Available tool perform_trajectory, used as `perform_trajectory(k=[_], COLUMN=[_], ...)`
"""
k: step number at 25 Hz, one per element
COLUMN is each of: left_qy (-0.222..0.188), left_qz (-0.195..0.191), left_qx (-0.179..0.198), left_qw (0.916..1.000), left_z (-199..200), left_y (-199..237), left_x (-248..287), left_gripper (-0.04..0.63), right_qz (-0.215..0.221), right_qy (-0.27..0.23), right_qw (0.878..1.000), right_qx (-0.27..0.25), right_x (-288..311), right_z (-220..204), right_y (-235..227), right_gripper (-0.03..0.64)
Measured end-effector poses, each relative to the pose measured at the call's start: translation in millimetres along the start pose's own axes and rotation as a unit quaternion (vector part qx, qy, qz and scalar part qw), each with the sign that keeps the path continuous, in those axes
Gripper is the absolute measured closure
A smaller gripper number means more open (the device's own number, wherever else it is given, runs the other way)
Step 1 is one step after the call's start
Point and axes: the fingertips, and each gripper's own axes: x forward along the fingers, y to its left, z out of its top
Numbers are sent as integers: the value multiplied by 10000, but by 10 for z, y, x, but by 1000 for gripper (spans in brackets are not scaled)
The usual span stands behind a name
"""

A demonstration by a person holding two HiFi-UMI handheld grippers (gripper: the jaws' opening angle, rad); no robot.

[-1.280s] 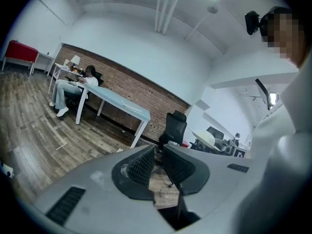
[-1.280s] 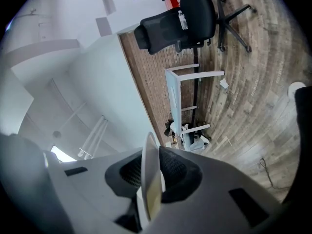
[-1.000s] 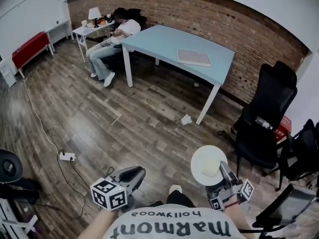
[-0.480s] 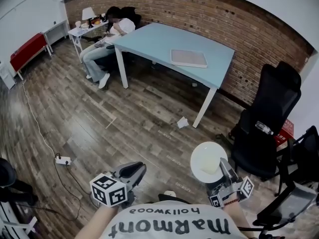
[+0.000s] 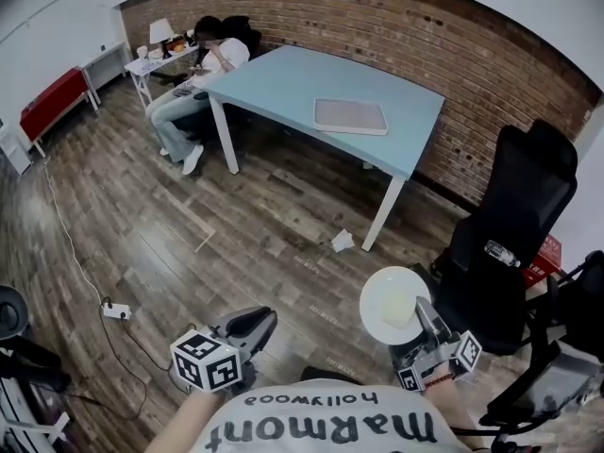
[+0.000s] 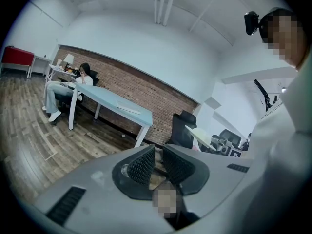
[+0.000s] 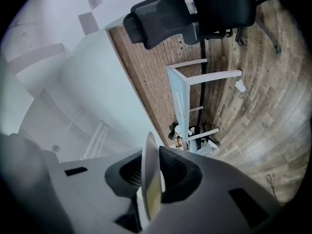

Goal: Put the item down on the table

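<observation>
A white round plate (image 5: 394, 306) is clamped at its near rim by my right gripper (image 5: 421, 323), held above the wooden floor. In the right gripper view the plate (image 7: 149, 177) shows edge-on between the jaws. My left gripper (image 5: 248, 326) hangs low at the left, jaws together with nothing in them; the left gripper view shows its gripper (image 6: 158, 161) shut with only a thin slit. The light blue table (image 5: 283, 81) stands well ahead, across the floor, with a flat pale tray (image 5: 350, 116) on it. The table (image 6: 111, 100) also shows in the left gripper view.
A black office chair (image 5: 511, 239) stands close on the right. A person (image 5: 206, 72) sits at the table's far left corner beside a small white desk (image 5: 151, 59). A power strip and cable (image 5: 117, 310) and a paper scrap (image 5: 341, 242) lie on the floor.
The table and chair have shifted left and nearer in the head view. Both grippers keep their places; the plate stays clamped in the right one.
</observation>
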Motion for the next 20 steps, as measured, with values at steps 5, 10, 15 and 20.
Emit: perform_trajectory(k=[5,10,15,20], left_qy=[-13,145,180,227], left_qz=[61,165,158,-109], left_qx=[-45,-8,-44,146], left_qw=[10000,9998,9997,9996], left_z=[4,-78,-5,99], left_y=[-47,-40,1,-128], left_x=[233,273,375,610], left_gripper=[543,543,543,543], right_qz=[-60,-132,-8,77], right_qy=[45,-47,-105,-350], right_qw=[9999,9997,9996,9991], right_qx=[78,222,255,231], right_x=[36,35,47,-68], right_z=[212,354,431,617], right_y=[-73,-249,-240,-181], right_gripper=[572,572,572,572])
